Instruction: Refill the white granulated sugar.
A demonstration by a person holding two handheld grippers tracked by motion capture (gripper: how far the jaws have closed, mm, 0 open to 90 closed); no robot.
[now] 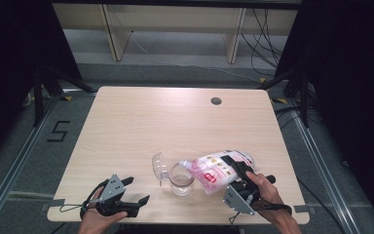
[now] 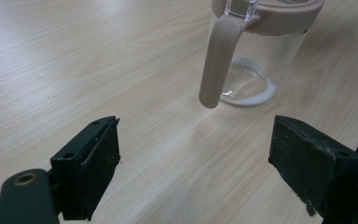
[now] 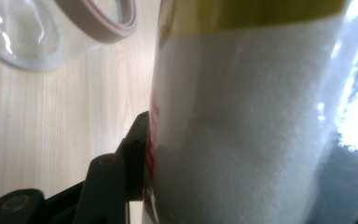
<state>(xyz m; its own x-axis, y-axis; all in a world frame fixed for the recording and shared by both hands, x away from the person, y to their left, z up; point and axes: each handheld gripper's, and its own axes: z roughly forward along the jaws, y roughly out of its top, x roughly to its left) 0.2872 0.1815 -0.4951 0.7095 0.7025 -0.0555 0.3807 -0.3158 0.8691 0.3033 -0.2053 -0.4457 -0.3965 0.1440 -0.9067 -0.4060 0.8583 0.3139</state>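
Observation:
A clear jug with a pinkish rim stands near the table's front edge, its hinged lid flipped open to the left. In the left gripper view the jug shows a pink handle and a thin ring of white powder at its bottom. My right gripper is shut on a clear bag of white granules with red print, tilted with its corner over the jug's mouth. One black finger presses the bag. My left gripper rests open at the front left, with nothing between its fingers.
The wooden table has a round cable hole at the back right. Beyond it stand pale shelf legs and loose cables on the floor. The pink-rimmed lid lies close beside the bag in the right gripper view.

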